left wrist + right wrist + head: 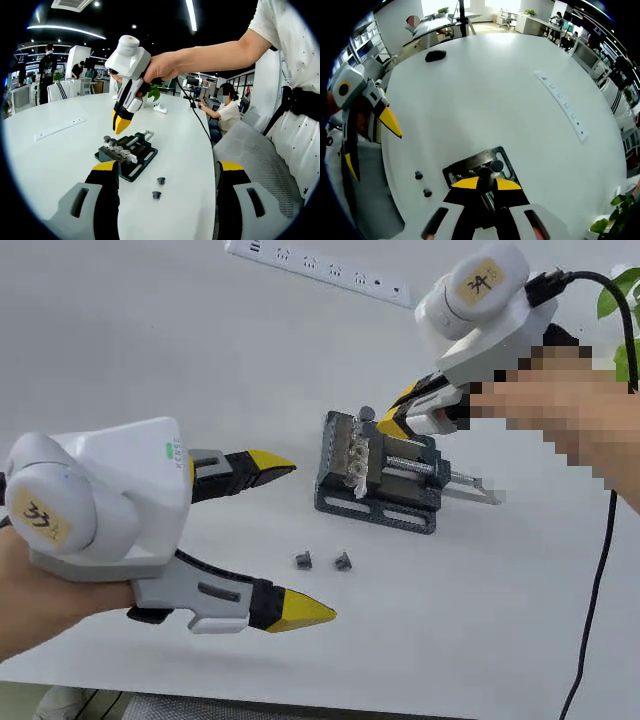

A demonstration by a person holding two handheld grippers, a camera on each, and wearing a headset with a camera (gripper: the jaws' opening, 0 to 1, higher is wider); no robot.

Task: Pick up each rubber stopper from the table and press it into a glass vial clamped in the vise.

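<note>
Rubber stoppers: two loose, small, dark grey, each a wider cap over a narrower plug. The first stopper and the second stopper lie just beside each other, not touching, on the white table in front of the vise.
Seated stopper: a dark round cap at the far end of the vial row, just beside my right tips.
Glass vials: clear glass vials, in a row, clamped in the vise.
Vise body: dark grey, slotted base, flat on the table, screw spindle pointing to my right.
Right gripper: my right gripper hangs tilted over the vise's far end, yellow tips drawn nearly together. I cannot tell whether they pinch anything.
Left gripper: my left gripper sits on the near side, apart from the vise, jaws spread wide, nothing between them.
Power strip: a white power strip at the far edge, well apart.
Cable: a black cable down the right side.
Plant: green plant, far right.
In the way: my right gripper covers the vise's far corner.
</note>
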